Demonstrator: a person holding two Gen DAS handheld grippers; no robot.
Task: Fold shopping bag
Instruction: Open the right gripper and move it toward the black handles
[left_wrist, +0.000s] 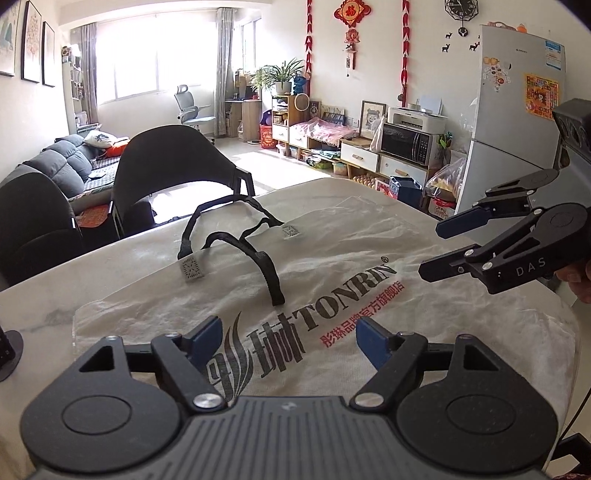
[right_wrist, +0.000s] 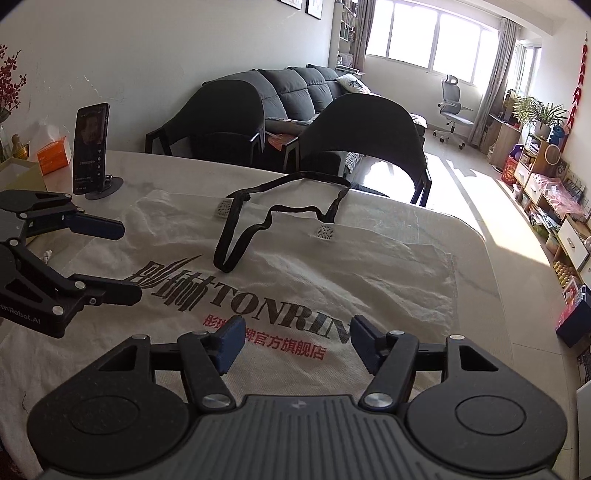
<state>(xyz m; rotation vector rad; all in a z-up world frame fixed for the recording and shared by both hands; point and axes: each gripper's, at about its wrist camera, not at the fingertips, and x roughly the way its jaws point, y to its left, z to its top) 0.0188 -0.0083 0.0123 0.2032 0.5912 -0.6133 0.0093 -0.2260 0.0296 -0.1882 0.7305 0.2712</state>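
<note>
White fabric shopping bag (left_wrist: 332, 280) lay flat, unfolded; black handles (left_wrist: 236, 236) at 12 o'clock. Left gripper (left_wrist: 288, 339) & right gripper (right_wrist: 295, 339) both wide, empty. Prob. pre-fold; next needs edge grabs.

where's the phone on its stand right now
In the right wrist view the phone stands upright at the table's far left, beside the orange box and just beyond the shopping bag's left corner.

Each wrist camera is looking forward and downward along its own gripper's fingers, close above the flat white fabric shopping bag (left_wrist: 332, 280) with black handles. Both views are sharing the bag (right_wrist: 332, 266) and the two black chairs (left_wrist: 177, 166).
</note>
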